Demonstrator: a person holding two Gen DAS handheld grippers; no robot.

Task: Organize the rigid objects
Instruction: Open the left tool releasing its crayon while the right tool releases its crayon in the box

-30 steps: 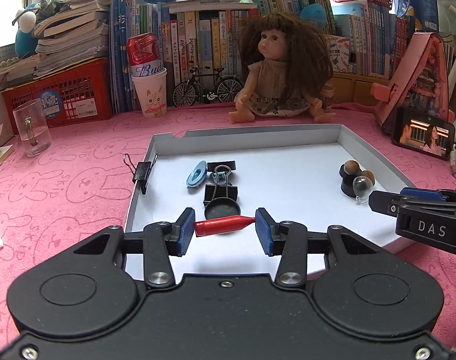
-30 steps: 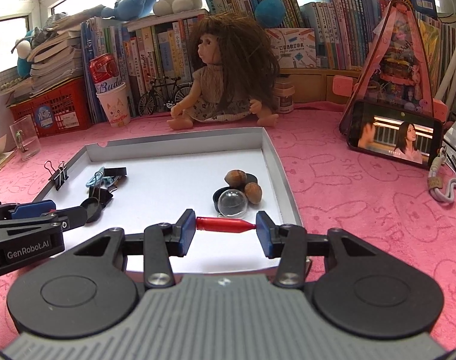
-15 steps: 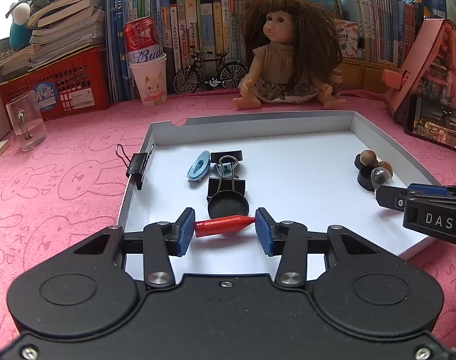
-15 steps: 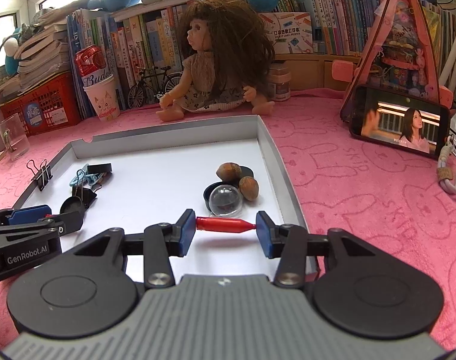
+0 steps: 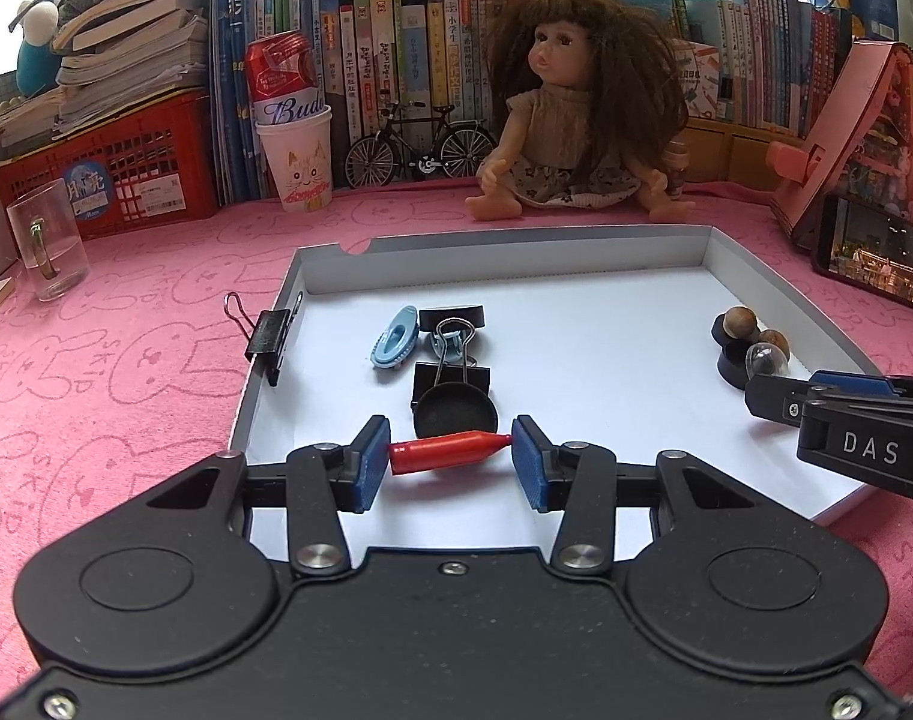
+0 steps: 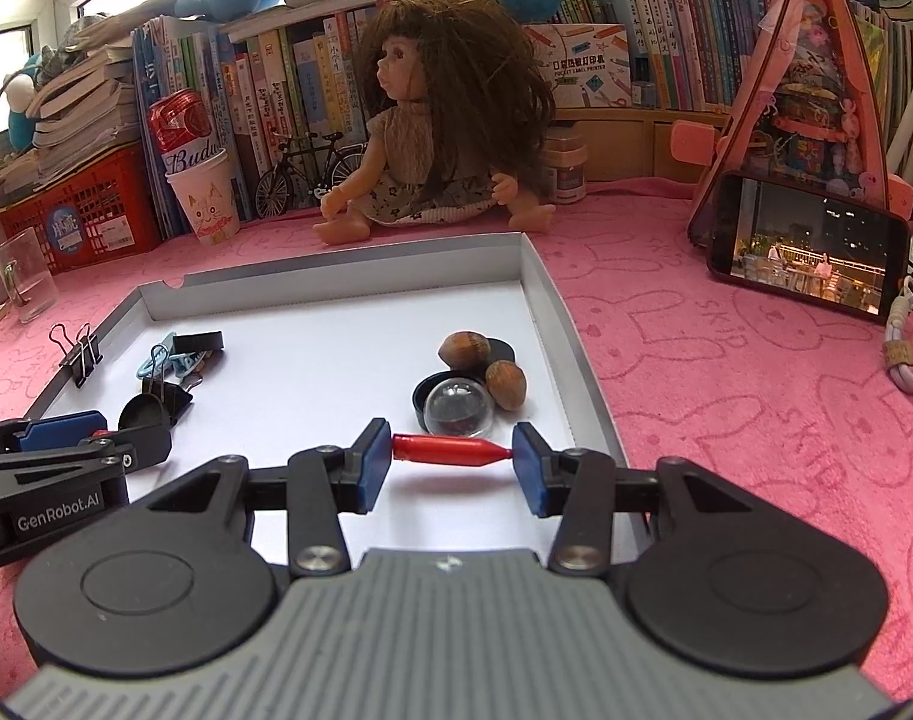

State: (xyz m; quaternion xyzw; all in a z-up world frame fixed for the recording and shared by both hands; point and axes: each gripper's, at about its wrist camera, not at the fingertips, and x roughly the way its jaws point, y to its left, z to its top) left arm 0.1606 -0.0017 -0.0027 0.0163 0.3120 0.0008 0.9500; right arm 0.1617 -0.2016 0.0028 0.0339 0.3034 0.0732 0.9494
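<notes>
A shallow white tray [image 5: 504, 252] lies on the pink cloth. My left gripper [image 5: 450, 457] is shut end to end on a red bullet-shaped piece [image 5: 438, 453], just above the tray's near part. Beyond it lie a black round cap [image 5: 454, 414], black binder clips [image 5: 453, 375], and a blue clip [image 5: 396, 336]. My right gripper [image 6: 453, 456] is likewise shut on a second red bullet-shaped piece [image 6: 450, 450]. It hangs in front of a clear dome [image 6: 461, 408] and two brown nuts [image 6: 463, 350] near the tray's right wall.
Another binder clip [image 5: 268, 339] is clamped on the tray's left rim. A doll [image 5: 576, 120], a toy bicycle [image 5: 420, 150], a cup with a can [image 5: 294, 162], a glass mug [image 5: 48, 240] and a red crate [image 5: 108, 174] stand behind. A phone [image 6: 807, 246] leans at the right.
Both views have shifted only slightly. Each gripper still holds its red piece over the tray, and the things in the tray lie as before.
</notes>
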